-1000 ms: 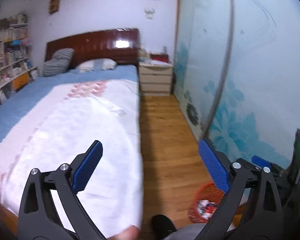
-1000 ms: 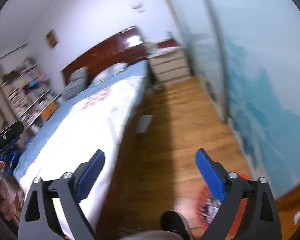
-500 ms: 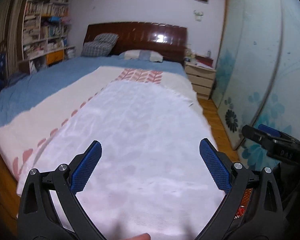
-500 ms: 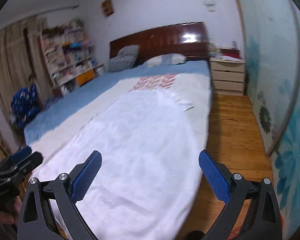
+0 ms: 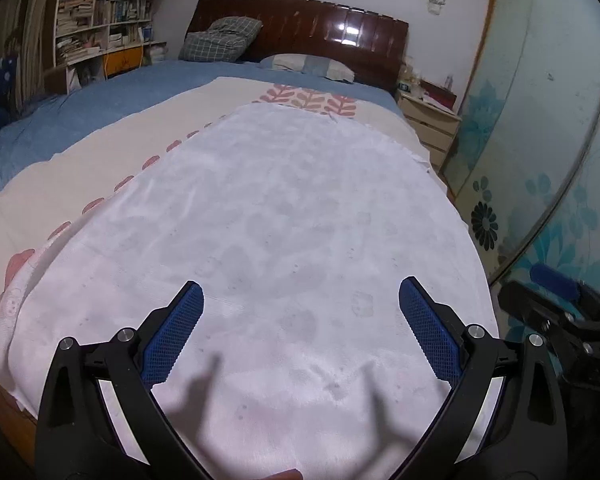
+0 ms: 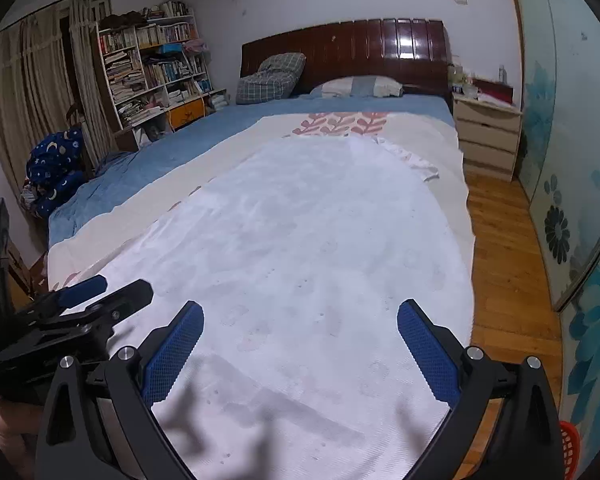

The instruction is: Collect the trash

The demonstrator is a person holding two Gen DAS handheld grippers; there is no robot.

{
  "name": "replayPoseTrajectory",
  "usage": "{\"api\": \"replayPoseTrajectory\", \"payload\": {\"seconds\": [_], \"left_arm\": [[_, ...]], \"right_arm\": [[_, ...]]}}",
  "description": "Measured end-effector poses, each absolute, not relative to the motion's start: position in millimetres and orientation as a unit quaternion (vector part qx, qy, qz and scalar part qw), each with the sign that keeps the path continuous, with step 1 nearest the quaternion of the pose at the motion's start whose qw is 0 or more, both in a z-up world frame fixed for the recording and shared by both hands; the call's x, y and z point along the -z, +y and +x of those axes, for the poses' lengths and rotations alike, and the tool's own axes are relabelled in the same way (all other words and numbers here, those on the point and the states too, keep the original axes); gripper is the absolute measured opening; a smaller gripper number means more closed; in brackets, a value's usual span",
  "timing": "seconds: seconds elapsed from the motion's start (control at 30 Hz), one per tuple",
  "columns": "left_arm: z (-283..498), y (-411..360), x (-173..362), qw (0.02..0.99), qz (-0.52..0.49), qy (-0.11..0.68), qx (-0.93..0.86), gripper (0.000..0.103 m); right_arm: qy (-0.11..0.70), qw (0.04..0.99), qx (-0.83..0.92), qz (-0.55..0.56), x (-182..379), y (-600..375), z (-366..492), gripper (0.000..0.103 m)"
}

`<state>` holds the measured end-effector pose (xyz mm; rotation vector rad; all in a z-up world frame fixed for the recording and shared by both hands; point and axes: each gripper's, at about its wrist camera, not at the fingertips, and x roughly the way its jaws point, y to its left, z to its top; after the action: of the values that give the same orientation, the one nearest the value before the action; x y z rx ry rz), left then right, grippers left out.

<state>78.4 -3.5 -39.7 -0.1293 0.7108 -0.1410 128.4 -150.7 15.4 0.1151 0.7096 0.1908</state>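
Hovering over the white blanket point(image 5: 284, 216), left hand-held gripper point(image 5: 300, 336) and right hand-held gripper point(image 6: 300, 340) gape wide, empty.

White cloth point(image 5: 284, 240) over a cream blanket point(image 6: 416, 136) with pink leaf print, on a blue sheet point(image 5: 100, 100). Grey checked pillow point(image 6: 272, 76). Dark red headboard point(image 5: 320, 28). Blue-padded black left tongs point(image 5: 300, 336). Orange basket point(image 6: 571, 452).

The right gripper point(image 6: 300, 344) hangs wide open over a white cloth point(image 6: 300, 240) on the bed point(image 6: 148, 160), the left gripper point(image 6: 80, 300) at nine o'clock, a red basket point(image 6: 571, 448) at four o'clock.
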Motion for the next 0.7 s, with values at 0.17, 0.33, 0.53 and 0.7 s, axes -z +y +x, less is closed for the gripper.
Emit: {"api": "replayPoseTrajectory", "payload": {"seconds": [0.17,0.33,0.53,0.7], "left_arm": [[81.5,-2.2,40.0,0.932,-0.067,0.35,0.062,0.097],[80.9,-5.2,39.5,0.932,-0.062,0.352,0.065,0.097],[82.8,-4.3,43.0,0.931,-0.055,0.355,0.062,0.097],[80.4,-3.6,41.5,0.932,-0.052,0.354,0.058,0.097]], "right_arm": [[0.358,0.927,-0.089,0.068,-8.1,-154.6,140.7,0.096],[0.362,0.925,-0.085,0.073,-3.4,-153.5,140.3,0.096],[0.366,0.924,-0.083,0.075,-2.8,-156.8,141.3,0.096],[0.369,0.923,-0.076,0.079,-0.5,-162.1,138.2,0.096]]}}
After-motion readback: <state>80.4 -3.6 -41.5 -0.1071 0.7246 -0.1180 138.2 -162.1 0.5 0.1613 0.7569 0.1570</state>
